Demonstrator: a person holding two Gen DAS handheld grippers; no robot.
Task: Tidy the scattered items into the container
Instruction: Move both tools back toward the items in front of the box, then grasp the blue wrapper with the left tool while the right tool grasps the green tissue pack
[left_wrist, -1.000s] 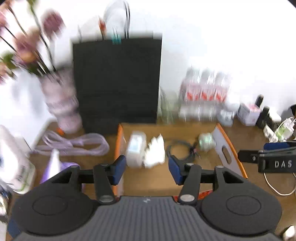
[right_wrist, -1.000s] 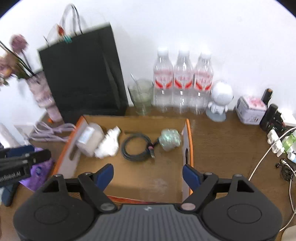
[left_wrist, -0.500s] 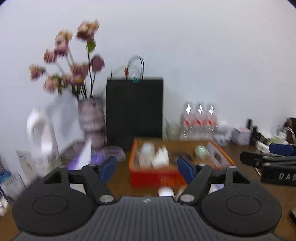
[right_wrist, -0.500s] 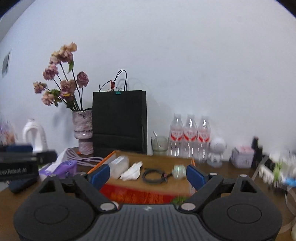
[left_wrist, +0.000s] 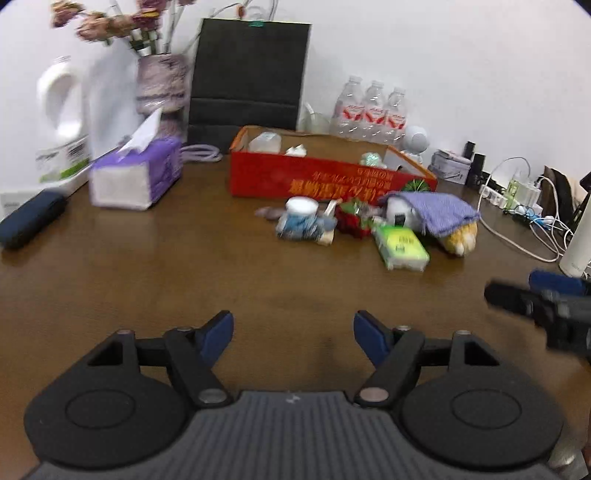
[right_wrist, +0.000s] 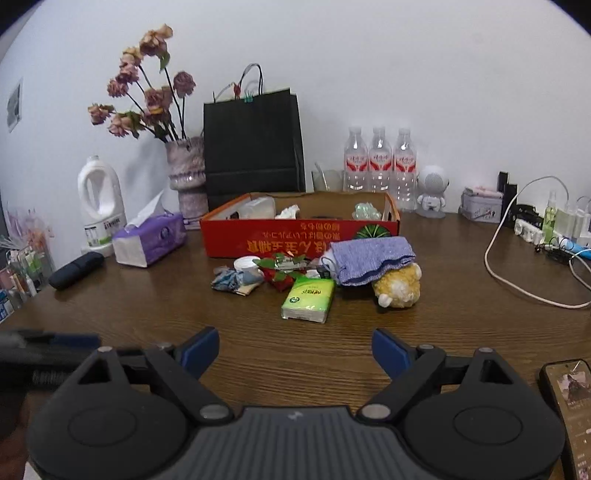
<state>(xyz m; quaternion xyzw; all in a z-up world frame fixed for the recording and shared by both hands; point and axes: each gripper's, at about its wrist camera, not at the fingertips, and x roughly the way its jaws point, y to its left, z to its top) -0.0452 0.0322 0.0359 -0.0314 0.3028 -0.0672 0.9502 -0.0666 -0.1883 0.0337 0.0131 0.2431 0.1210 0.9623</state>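
The red box (right_wrist: 299, 236) stands at the back of the wooden table (right_wrist: 295, 350), with a heap just in front of it: a green tissue pack (right_wrist: 308, 298), a purple cloth (right_wrist: 371, 258) draped over a yellow plush toy (right_wrist: 399, 288), a red wrapper (right_wrist: 279, 271) and a blue crumpled item (right_wrist: 231, 278). Both grippers sit low over bare tabletop, well short of the heap, tilted downward (the left view is slightly blurred). The left gripper (left_wrist: 293, 332) and right gripper (right_wrist: 294, 349) have just been opening; both gape wide, holding nothing.
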